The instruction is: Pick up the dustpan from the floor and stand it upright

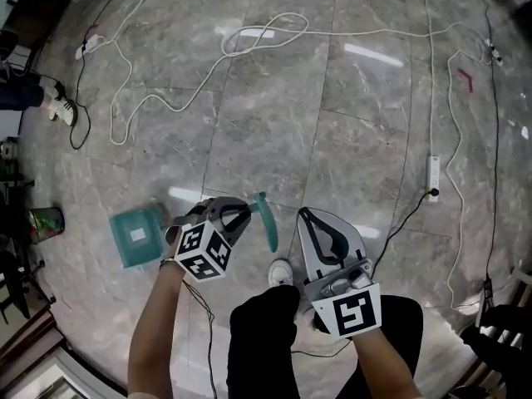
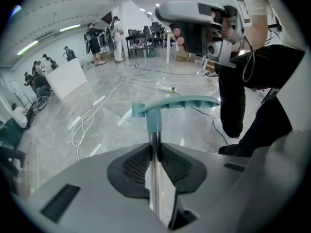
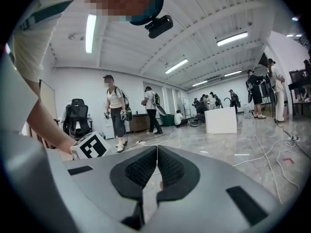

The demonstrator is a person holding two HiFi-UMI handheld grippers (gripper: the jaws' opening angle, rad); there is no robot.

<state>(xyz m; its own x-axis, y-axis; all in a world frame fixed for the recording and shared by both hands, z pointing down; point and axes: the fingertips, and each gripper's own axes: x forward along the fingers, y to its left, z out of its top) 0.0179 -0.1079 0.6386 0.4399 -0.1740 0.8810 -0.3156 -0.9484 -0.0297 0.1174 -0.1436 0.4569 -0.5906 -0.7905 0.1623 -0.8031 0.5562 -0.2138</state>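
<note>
A teal dustpan (image 1: 137,235) with a white label is at the left of the head view, its metal pole running right to a teal grip (image 1: 267,221). My left gripper (image 1: 233,214) is shut on that pole just below the grip. In the left gripper view the silver pole (image 2: 154,154) is pinched between the two dark pads, and the teal grip (image 2: 177,106) crosses above them. My right gripper (image 1: 320,227) hangs to the right of the grip, apart from it. Its jaws are shut with nothing between them (image 3: 156,171).
White cables (image 1: 166,98) loop across the grey marble floor (image 1: 349,98), and a power strip (image 1: 432,177) lies at the right. My white shoe (image 1: 281,271) is just below the grip. A green bin (image 1: 43,221) stands at the far left. Several people stand in the room.
</note>
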